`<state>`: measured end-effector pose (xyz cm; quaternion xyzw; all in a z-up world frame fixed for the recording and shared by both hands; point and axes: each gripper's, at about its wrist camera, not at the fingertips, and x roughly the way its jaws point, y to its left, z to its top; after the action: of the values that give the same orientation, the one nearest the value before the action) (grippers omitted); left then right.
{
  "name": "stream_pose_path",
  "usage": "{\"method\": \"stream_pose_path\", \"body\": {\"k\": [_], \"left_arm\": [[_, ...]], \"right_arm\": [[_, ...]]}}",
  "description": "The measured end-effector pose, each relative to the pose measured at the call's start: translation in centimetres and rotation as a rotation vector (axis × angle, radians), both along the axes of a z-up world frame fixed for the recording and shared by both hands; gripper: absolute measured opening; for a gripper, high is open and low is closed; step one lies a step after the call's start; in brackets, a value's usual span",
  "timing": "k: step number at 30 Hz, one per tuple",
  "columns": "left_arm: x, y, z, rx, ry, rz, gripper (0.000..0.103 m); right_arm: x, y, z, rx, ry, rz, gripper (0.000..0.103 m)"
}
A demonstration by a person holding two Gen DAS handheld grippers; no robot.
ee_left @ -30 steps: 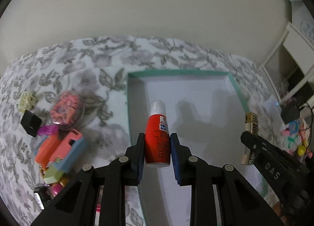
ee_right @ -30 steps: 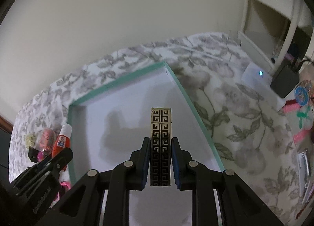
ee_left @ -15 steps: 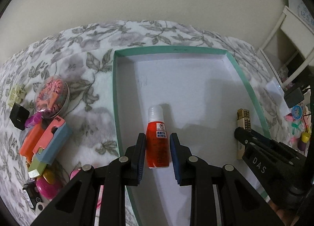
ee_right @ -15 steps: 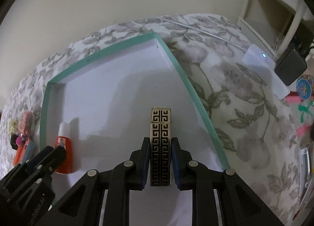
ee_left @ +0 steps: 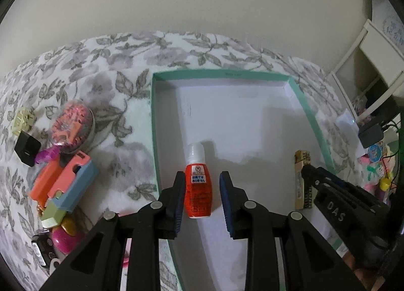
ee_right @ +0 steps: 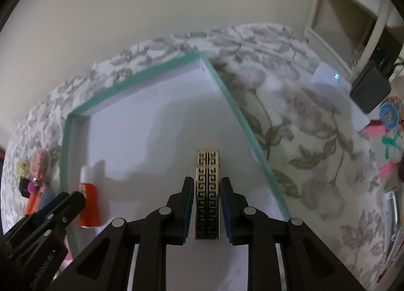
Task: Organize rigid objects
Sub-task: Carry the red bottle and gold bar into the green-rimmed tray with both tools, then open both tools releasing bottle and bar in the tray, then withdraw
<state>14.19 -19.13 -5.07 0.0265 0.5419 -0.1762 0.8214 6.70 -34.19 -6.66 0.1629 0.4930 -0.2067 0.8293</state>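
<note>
A teal-rimmed white tray lies on the floral cloth; it also shows in the right wrist view. A red bottle with a white cap stands on the tray floor near its left wall, between the fingers of my left gripper, which is open with gaps on both sides. The bottle also shows in the right wrist view. My right gripper holds a gold and black patterned lighter low over the tray's right part, with the pads just apart from it. The lighter also shows in the left wrist view.
Left of the tray lie a pink round tin, a black cube, a cream clip, orange, pink and blue cases and small toys. Right of the cloth are a white device, a black adapter and a shelf.
The left gripper lowered the red bottle onto the tray floor and opened off it. The right gripper's pads have eased apart around the lighter, low in the tray.
</note>
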Motion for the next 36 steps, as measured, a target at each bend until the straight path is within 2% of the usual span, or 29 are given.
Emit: {"method": "stream_pose_path", "body": {"k": [7, 9, 11, 14, 16, 17, 19, 23, 26, 28, 31, 33, 36], "left_arm": [[0.1, 0.6, 2.8, -0.014, -0.04, 0.023, 0.046], [0.1, 0.9, 3.5, -0.015, -0.06, 0.031, 0.058], [0.1, 1.1, 4.2, -0.017, -0.079, 0.042, 0.065], [0.2, 1.6, 5.0, -0.027, -0.095, 0.057, 0.069], [0.3, 2.0, 5.3, -0.028, -0.103, 0.069, 0.075], [0.3, 2.1, 5.3, -0.026, -0.106, 0.075, 0.078], [0.3, 2.4, 5.4, -0.018, -0.117, 0.096, 0.078], [0.5, 2.8, 5.4, -0.001, -0.126, 0.116, 0.081], [0.5, 2.9, 5.2, 0.008, -0.127, 0.128, 0.082], [0.6, 3.1, 5.1, 0.016, -0.121, 0.136, 0.082], [0.7, 3.3, 4.8, 0.019, -0.11, 0.149, 0.084], [0.8, 3.6, 4.7, 0.014, -0.103, 0.163, 0.092], [1.0, 4.0, 4.8, -0.006, -0.095, 0.179, 0.092]], "right_arm": [[-0.1, 0.5, 3.0, -0.032, -0.051, 0.021, 0.024], [-0.2, 0.7, 3.8, -0.038, -0.064, 0.025, 0.024], [-0.2, 0.8, 4.5, -0.042, -0.075, 0.028, 0.026], [-0.2, 1.1, 5.4, -0.051, -0.095, 0.035, 0.039], [-0.3, 1.3, 5.9, -0.061, -0.108, 0.039, 0.055], [-0.4, 1.4, 6.0, -0.064, -0.113, 0.042, 0.058], [-0.4, 1.4, 6.3, -0.067, -0.135, 0.045, 0.076], [-0.3, 1.6, 6.2, -0.084, -0.131, 0.054, 0.08], [-0.1, 1.8, 6.1, -0.104, -0.124, 0.07, 0.091], [-0.1, 2.0, 6.0, -0.119, -0.122, 0.082, 0.103], [0.1, 2.4, 5.9, -0.154, -0.114, 0.102, 0.103], [0.2, 2.5, 5.8, -0.167, -0.109, 0.104, 0.103], [0.1, 2.3, 5.9, -0.153, -0.121, 0.099, 0.103]]}}
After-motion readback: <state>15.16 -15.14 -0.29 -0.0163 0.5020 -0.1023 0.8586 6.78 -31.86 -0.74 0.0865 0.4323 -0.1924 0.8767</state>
